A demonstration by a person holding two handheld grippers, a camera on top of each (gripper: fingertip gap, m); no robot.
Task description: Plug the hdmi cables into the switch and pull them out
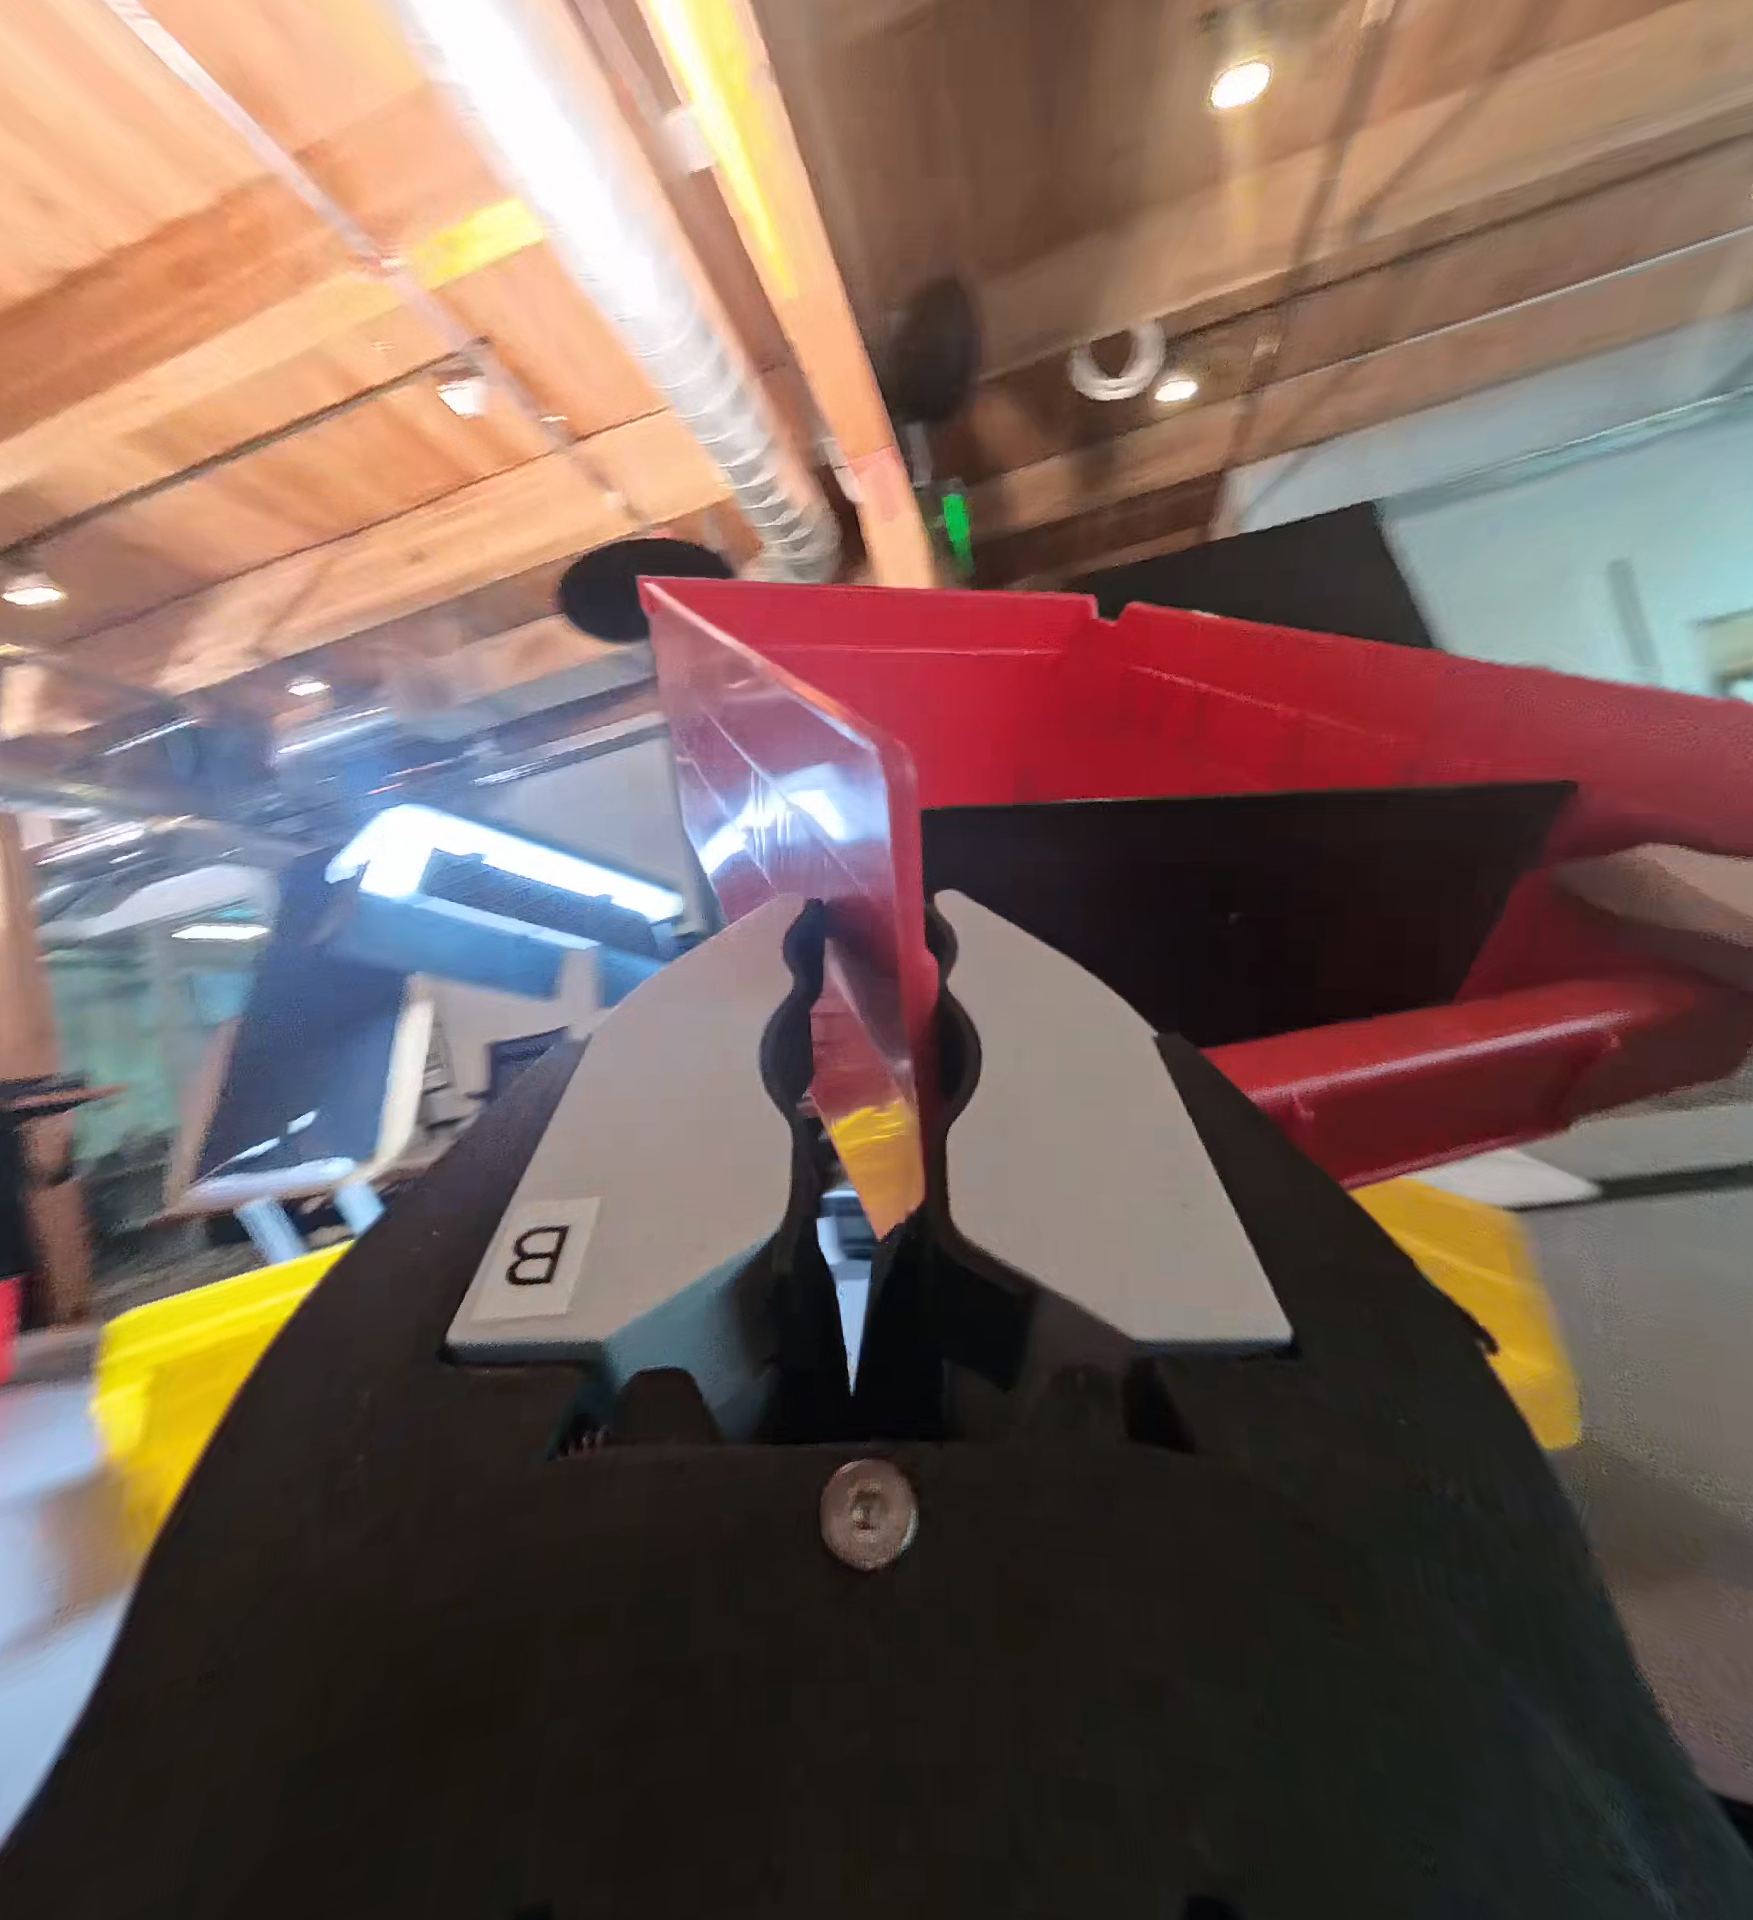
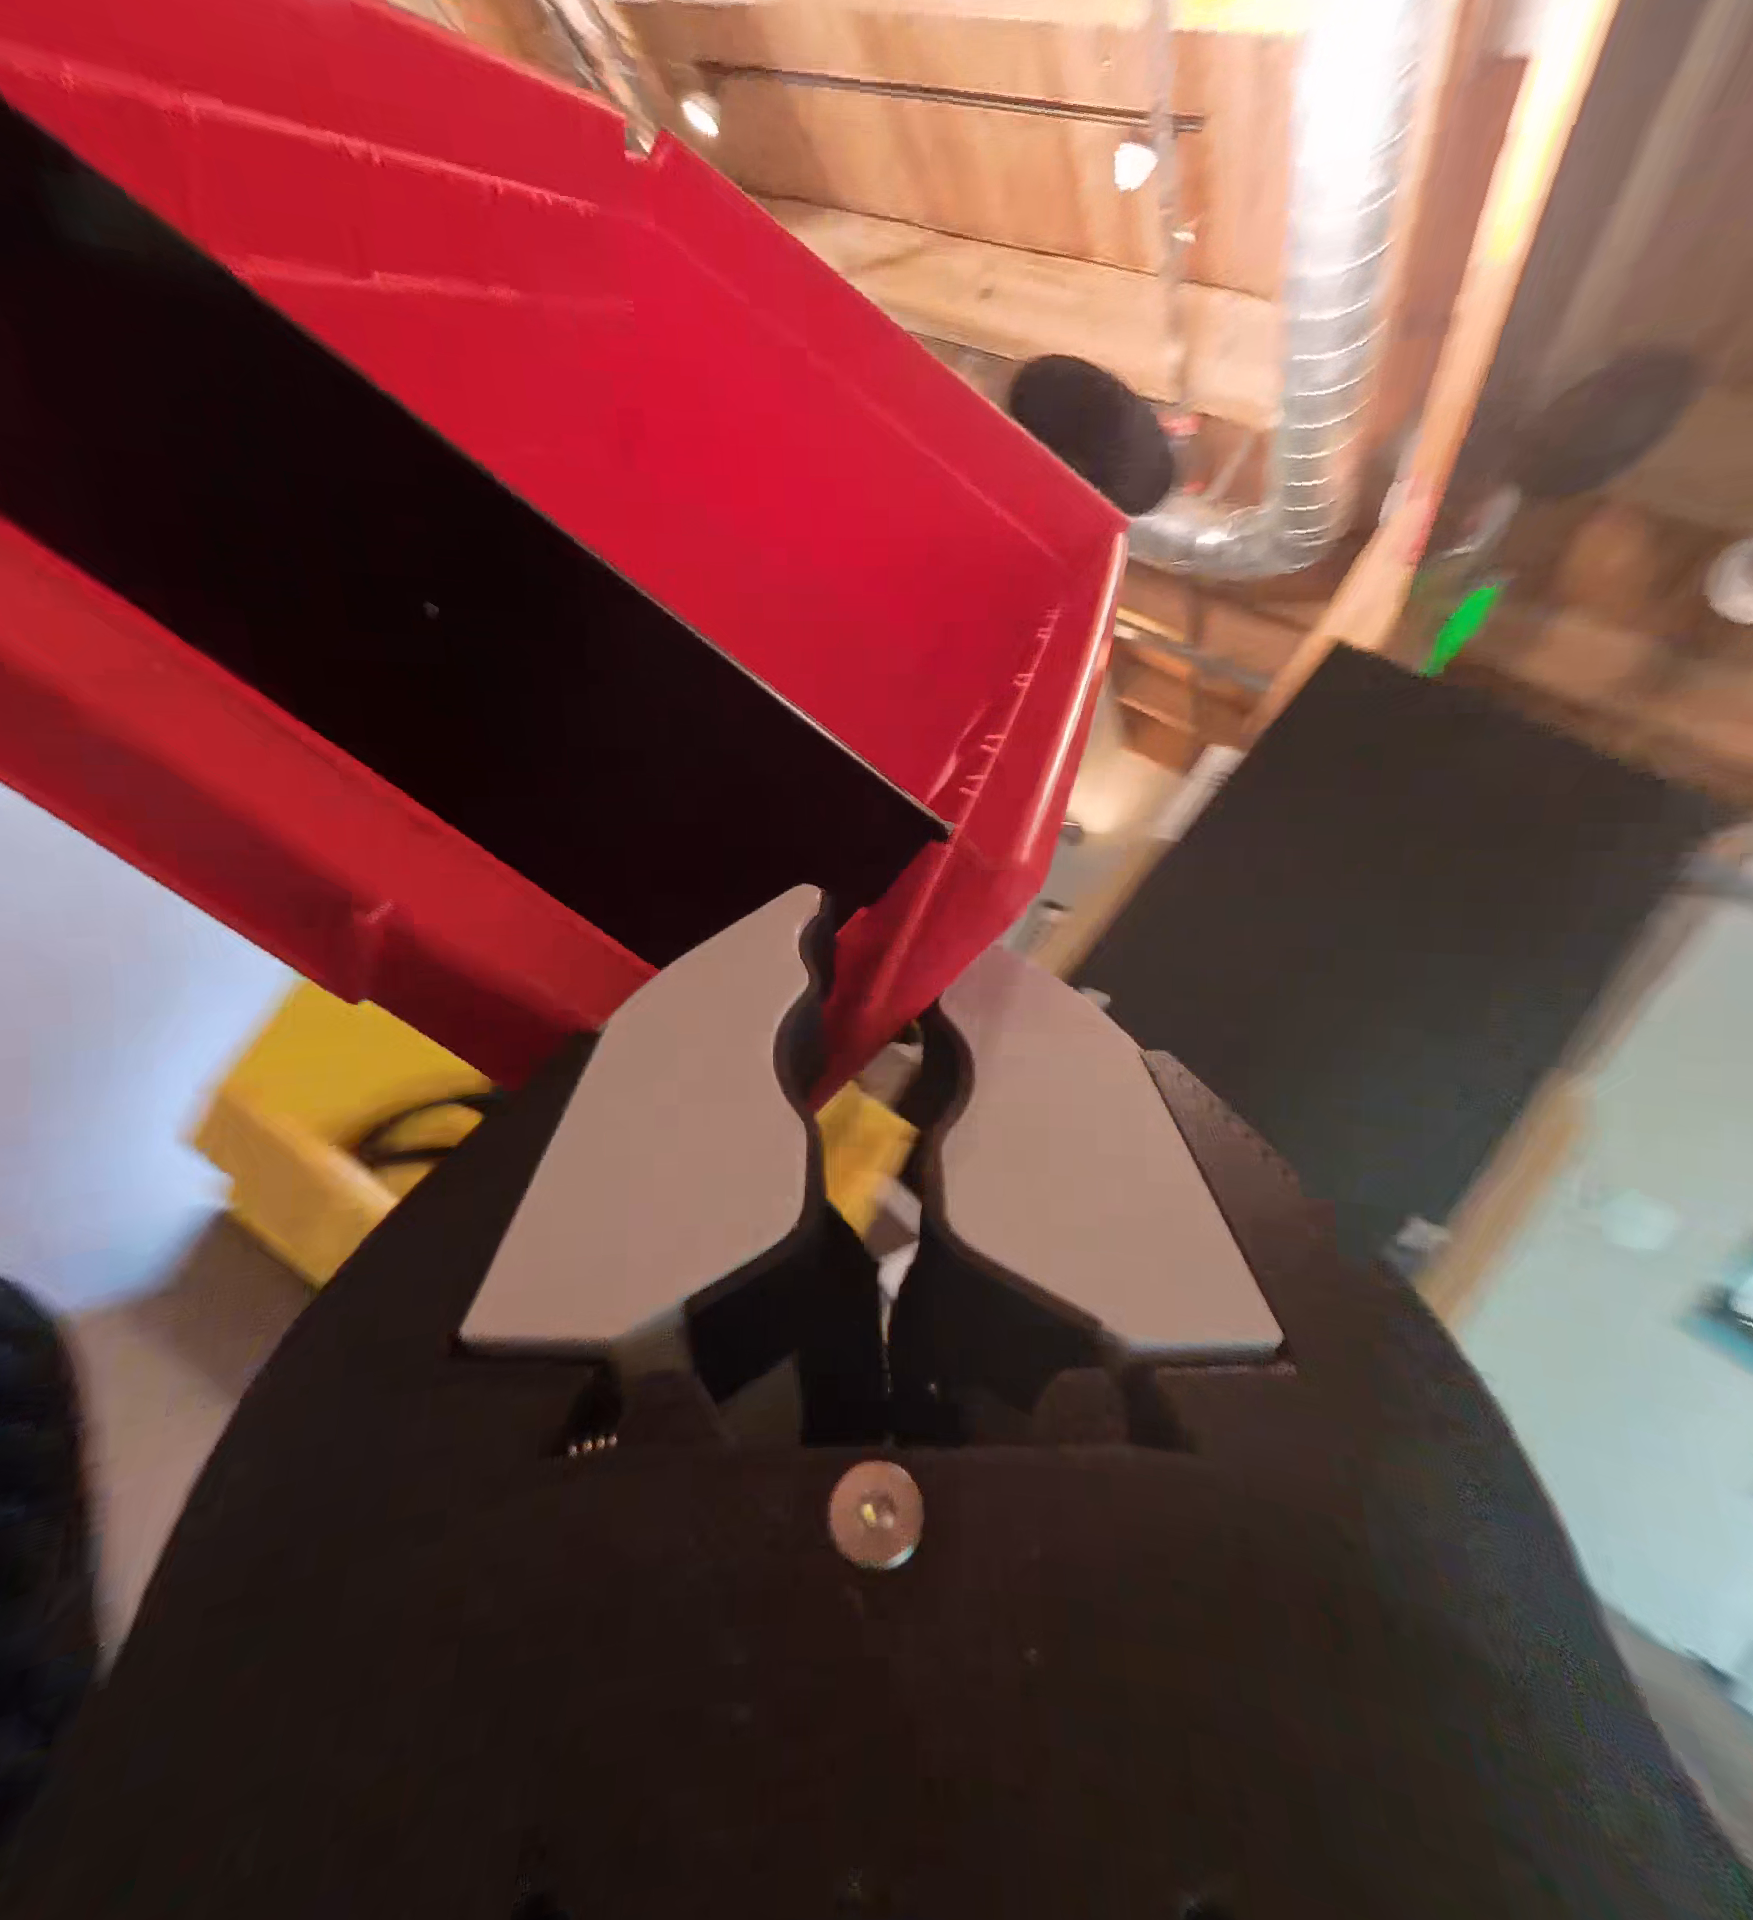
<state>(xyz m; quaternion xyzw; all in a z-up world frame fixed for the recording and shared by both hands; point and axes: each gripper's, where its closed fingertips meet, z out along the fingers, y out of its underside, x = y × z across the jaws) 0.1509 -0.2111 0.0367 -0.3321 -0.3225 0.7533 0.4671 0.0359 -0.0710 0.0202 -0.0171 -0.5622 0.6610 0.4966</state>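
We had both grippers clamped on a red bin (image 1: 1215,707), tipped up in the air. The left gripper (image 1: 877,914) was pinched narrow on one end wall of it, and the right gripper (image 2: 887,925) was pinched the same way on the opposite end wall, so the bin hung between the two. In the left view the other gripper's grey finger (image 1: 1682,914) poked in at 3 o'clock against the far end of the bin. A black panel (image 2: 415,582) sat across the bin's open front.

No HDMI cables or switch that we could make out for sure. Closest thing was a thin dark cord (image 2: 415,1138) lying in a yellow bin (image 2: 332,1122) down at 8 o'clock in the right view, too blurry to call. That yellow bin (image 1: 1474,1288) also showed under the red one in the left view, sitting on a grey tabletop (image 1: 1703,1455).

Room-wise, both cameras were angled way up: wood plank ceiling (image 1: 228,312), a shiny ribbed duct (image 2: 1339,343) running along it, round recessed lights (image 1: 1241,83), a green lit sign (image 1: 955,525) near 12 o'clock, pale walls (image 1: 1578,561). A big dark board (image 2: 1391,935) stood at 3 o'clock in the right view. Everything was pretty motion-blurred.
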